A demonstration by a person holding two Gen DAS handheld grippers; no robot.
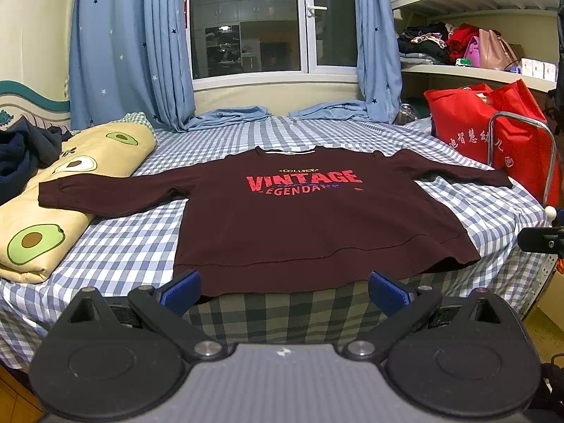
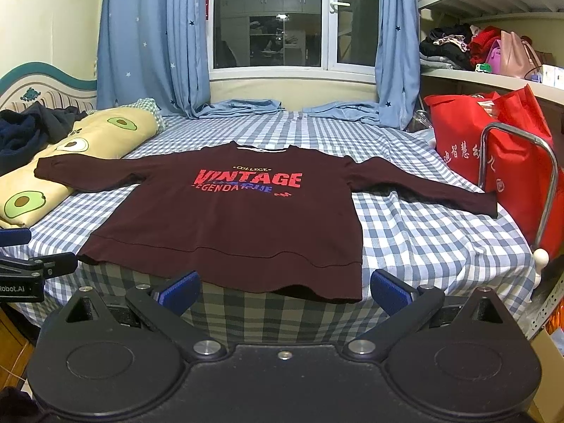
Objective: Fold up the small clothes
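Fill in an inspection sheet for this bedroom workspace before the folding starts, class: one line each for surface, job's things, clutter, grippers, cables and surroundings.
Surface: bed with blue-and-white checked sheet, fairly smooth.
Job's things: maroon "VINTAGE" sweatshirt lying flat, print up, both sleeves spread outward, hem hanging slightly over the near edge; unfolded.
Clutter: avocado-print quilt under the sweatshirt's left sleeve end; dark navy garment heaped behind it; red tote bags by the bed's right side.
Grippers: left gripper open, short of the hem, holding nothing; right gripper open, likewise.
Cables: nothing seen.
Surroundings: blue star curtains pooling on the bed, dark window, cluttered shelves, chrome rail.
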